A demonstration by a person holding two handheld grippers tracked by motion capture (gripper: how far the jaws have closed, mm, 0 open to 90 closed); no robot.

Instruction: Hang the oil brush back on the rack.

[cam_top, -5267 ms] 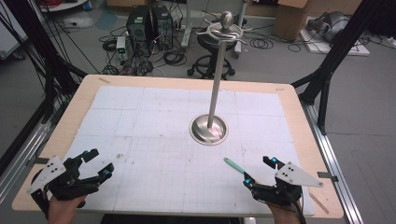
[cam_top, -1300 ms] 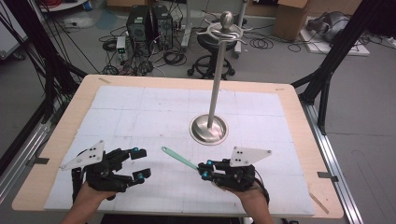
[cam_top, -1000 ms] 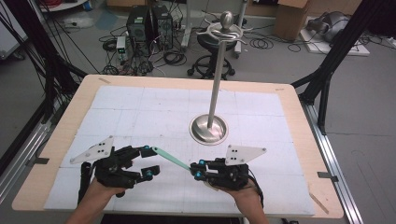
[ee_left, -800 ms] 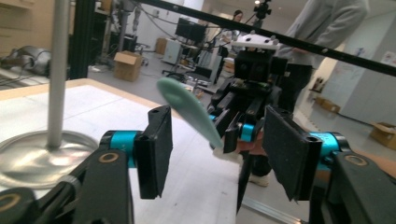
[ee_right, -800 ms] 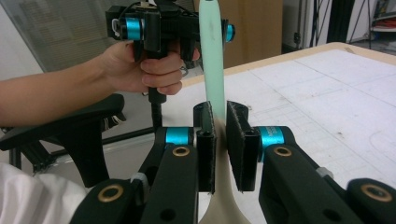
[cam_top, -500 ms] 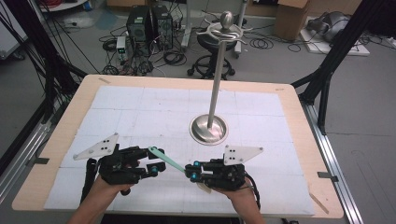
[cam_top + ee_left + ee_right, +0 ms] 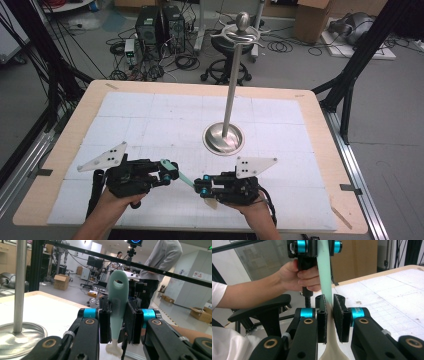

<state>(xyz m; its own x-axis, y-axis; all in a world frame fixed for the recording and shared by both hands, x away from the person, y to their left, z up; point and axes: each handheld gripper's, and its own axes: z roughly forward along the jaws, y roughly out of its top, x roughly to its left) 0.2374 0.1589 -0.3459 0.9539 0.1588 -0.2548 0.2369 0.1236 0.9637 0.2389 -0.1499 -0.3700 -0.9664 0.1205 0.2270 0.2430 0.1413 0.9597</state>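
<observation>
- Left gripper (image 7: 169, 172), in the left hand (image 7: 117, 200) at about seven o'clock on the table (image 7: 60, 165): its jaws are clamped on the teal handle end of a spatula (image 7: 184, 178); in the left gripper view the handle (image 7: 117, 302) stands upright between the pads.
- The spatula bridges the two grippers above the white mat (image 7: 165, 120), teal end at nine o'clock, cream blade at three.
- Right gripper (image 7: 200, 187), at about six o'clock: jaws narrow around the cream part (image 7: 329, 315), the left pad touching, a slight gap at the right pad; grip uncertain.
- A steel stand (image 7: 225, 137) with a tall pole sits at mid-table, at twelve o'clock from the right gripper.
</observation>
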